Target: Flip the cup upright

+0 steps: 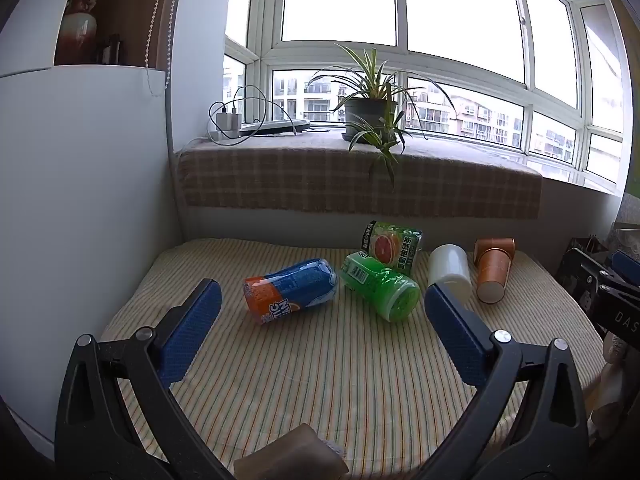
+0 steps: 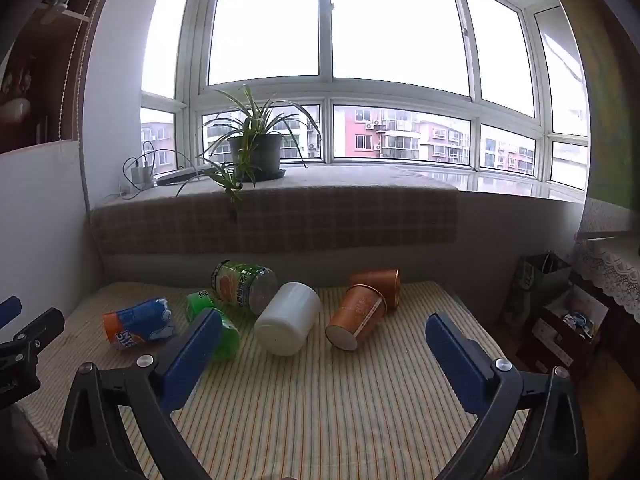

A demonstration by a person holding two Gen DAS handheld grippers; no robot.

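Observation:
Several cups lie on their sides on a striped cloth (image 1: 320,380). A blue and orange cup (image 1: 290,290) (image 2: 138,322) lies at the left, a green cup (image 1: 380,286) (image 2: 218,326) beside it, a green fruit-print cup (image 1: 394,246) (image 2: 244,286) behind. A white cup (image 1: 450,270) (image 2: 288,318) lies right of these. Two copper-orange cups (image 1: 494,268) (image 2: 360,312) lie furthest right. My left gripper (image 1: 322,302) is open and empty, above the cloth in front of the blue and green cups. My right gripper (image 2: 324,332) is open and empty, in front of the white and copper cups.
A window ledge with a checked cloth (image 1: 360,176) runs behind, bearing a potted plant (image 1: 370,114) and chargers with cables (image 1: 230,122). A white wall panel (image 1: 80,200) stands at the left. Bags and boxes (image 2: 560,320) sit at the right beyond the cloth's edge.

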